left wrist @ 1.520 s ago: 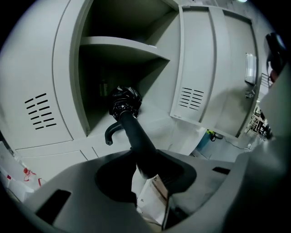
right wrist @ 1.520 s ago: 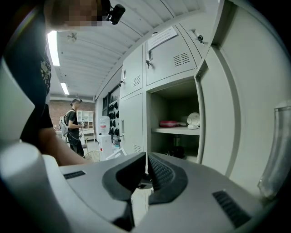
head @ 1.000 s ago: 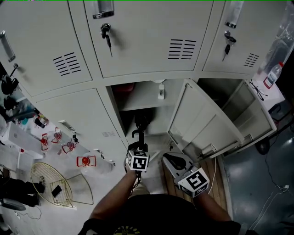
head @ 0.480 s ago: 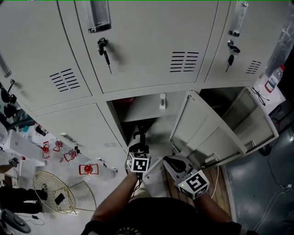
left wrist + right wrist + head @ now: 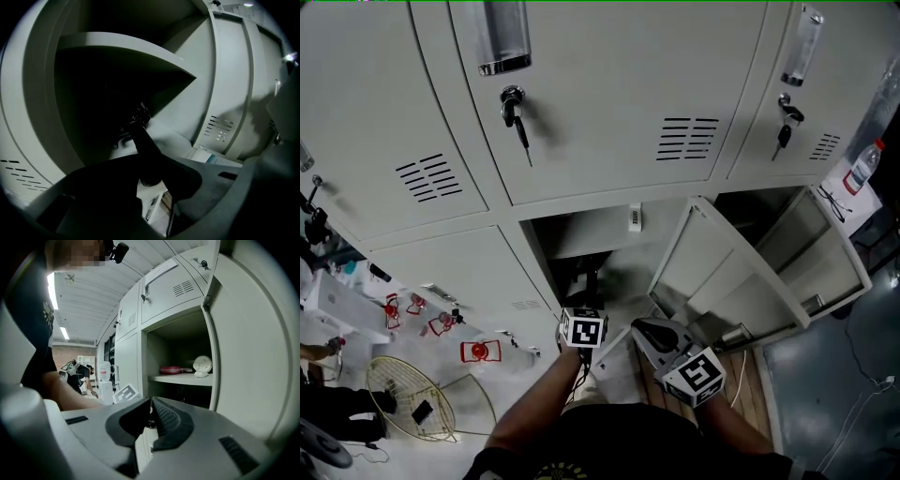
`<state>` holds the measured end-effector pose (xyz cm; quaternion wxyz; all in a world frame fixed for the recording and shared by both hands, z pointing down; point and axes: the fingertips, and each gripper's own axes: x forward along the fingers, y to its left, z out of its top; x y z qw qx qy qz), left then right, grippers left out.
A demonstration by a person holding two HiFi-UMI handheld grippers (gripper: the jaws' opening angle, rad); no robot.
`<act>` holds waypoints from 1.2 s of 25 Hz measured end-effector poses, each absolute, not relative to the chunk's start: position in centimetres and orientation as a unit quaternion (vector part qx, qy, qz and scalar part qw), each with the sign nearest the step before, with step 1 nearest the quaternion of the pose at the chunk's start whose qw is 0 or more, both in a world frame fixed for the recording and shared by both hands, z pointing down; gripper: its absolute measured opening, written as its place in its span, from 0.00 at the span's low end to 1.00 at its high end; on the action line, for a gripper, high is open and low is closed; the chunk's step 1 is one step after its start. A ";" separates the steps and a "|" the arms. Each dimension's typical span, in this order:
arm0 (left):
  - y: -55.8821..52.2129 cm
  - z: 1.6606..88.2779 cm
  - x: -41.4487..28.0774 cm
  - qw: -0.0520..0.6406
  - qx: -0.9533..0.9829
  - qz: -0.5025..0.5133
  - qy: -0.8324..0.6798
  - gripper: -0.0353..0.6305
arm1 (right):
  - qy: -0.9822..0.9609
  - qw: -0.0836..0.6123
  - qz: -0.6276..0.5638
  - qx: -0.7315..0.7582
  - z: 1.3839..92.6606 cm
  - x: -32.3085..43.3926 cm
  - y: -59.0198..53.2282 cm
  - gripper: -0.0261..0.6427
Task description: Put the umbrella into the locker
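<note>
Inside locker (image 5: pixel 581 236), umbrella (image 5: pixel 146 151), tag (image 5: pixel 634 217) (print illegible)

**Painted metal, chrome and matt plastic**

We see locker doors (image 5: pixel 609 103) of sheet metal under a smooth, matt, pale-grey paint. Each has a glossy chrome handle (image 5: pixel 502 37) and a bright metal key (image 5: pixel 518 122). The open door (image 5: pixel 722 272) shows the same dull paint on its inner face. What shows of the umbrella (image 5: pixel 146 152) is black, smooth and without shine; we cannot tell its material. The right gripper (image 5: pixel 151 416) has a matt grey plastic shell, and its pads (image 5: pixel 169 420) are dark and finely ribbed. The floor strip (image 5: pixel 755 372) looks like wood. The bottle (image 5: pixel 863 167) is clear plastic.
</note>
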<state>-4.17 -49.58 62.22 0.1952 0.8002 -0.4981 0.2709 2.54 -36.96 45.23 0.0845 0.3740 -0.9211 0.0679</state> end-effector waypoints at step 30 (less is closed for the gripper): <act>-49.2 59.7 -3.7 0.142 0.827 0.233 -0.492 0.38 | -0.914 0.091 0.064 0.389 45.3 2.8 -37.4 0.09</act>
